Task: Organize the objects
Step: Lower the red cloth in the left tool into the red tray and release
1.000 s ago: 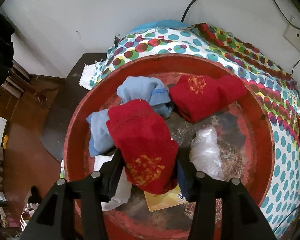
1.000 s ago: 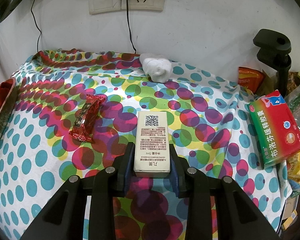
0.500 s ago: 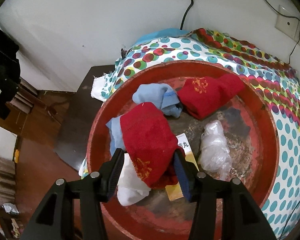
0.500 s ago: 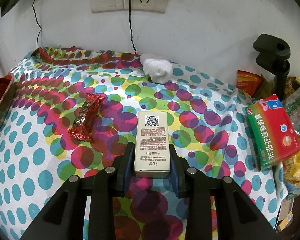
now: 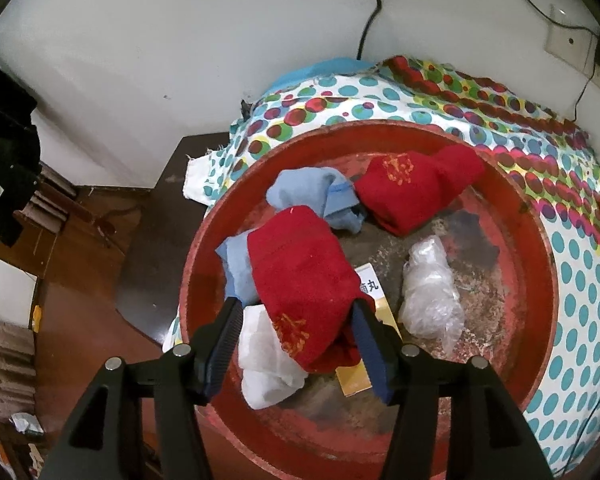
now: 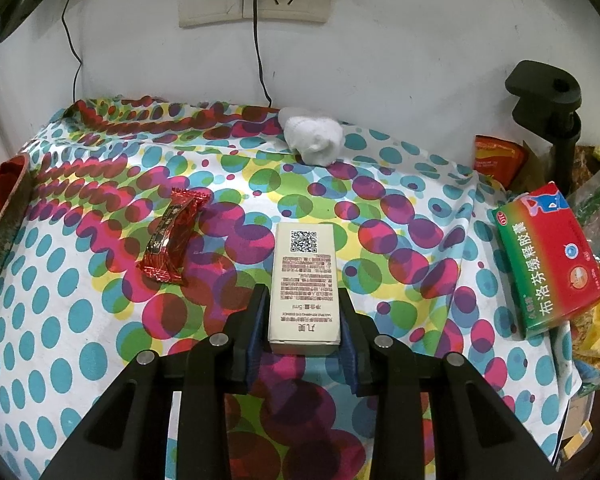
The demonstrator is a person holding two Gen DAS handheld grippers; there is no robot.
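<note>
1. Left gripper [image 5: 296, 344] jaws have just been opening; red sock [image 5: 300, 276] lies loose between them in red basin [image 5: 540, 264], near its front rim.
2. Right gripper [image 6: 302, 328] clamps white box [image 6: 305, 284] (long axis pointing away), above tablecloth [image 6: 60, 320] front edge.

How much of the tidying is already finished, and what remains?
Done: the red basin already holds a red cloth, blue cloths and a plastic bag. In hand: the left gripper has just been opening around another red cloth; the right gripper clamps a white box. Left: the candy bar, white sock and green-red box.
</note>
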